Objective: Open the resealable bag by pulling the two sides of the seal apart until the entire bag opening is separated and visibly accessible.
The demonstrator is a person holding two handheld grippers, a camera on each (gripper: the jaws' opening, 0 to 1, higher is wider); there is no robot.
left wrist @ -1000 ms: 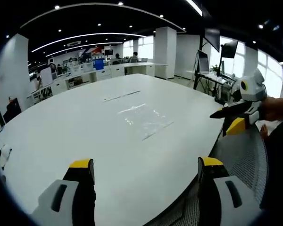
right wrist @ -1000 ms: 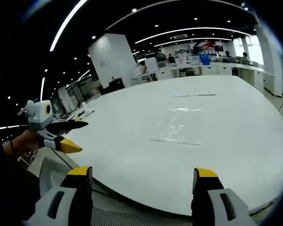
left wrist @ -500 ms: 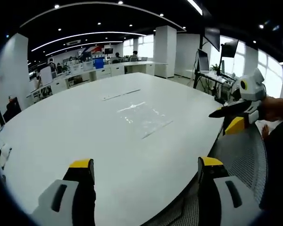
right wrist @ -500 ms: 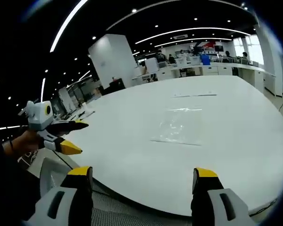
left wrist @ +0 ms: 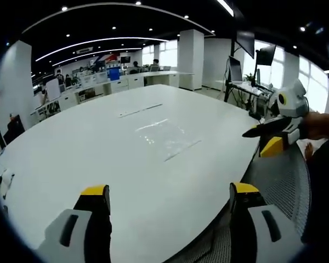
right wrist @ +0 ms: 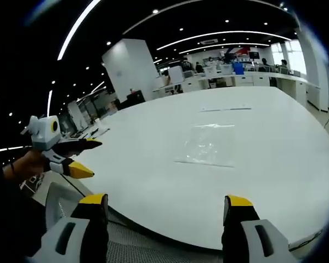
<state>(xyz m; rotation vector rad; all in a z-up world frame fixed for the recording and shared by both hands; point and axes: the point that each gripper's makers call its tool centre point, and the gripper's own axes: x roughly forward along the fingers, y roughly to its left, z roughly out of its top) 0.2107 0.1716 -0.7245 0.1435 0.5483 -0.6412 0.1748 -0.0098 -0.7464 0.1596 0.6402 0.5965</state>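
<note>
Left gripper view: the clear resealable bag (left wrist: 167, 138) lies flat at centre frame, too faint against the white surface (left wrist: 98, 148) to tell whether its seal is closed. The left tool (left wrist: 167, 198) is cut off by the bottom edge, with just its two yellow-tipped jaws visible. At right, the right tool (left wrist: 263, 139) is seen side-on; the hand (left wrist: 321, 125) holding it runs out of frame. Right gripper view: the bag (right wrist: 207, 144) again shows as little but a glare outline. The right tool (right wrist: 165, 208) is cropped at the bottom. At left, the left tool (right wrist: 88, 159) appears, its holder's hand (right wrist: 24, 164) partly in shadow. The background desks (right wrist: 247, 76) are too small to resolve.
</note>
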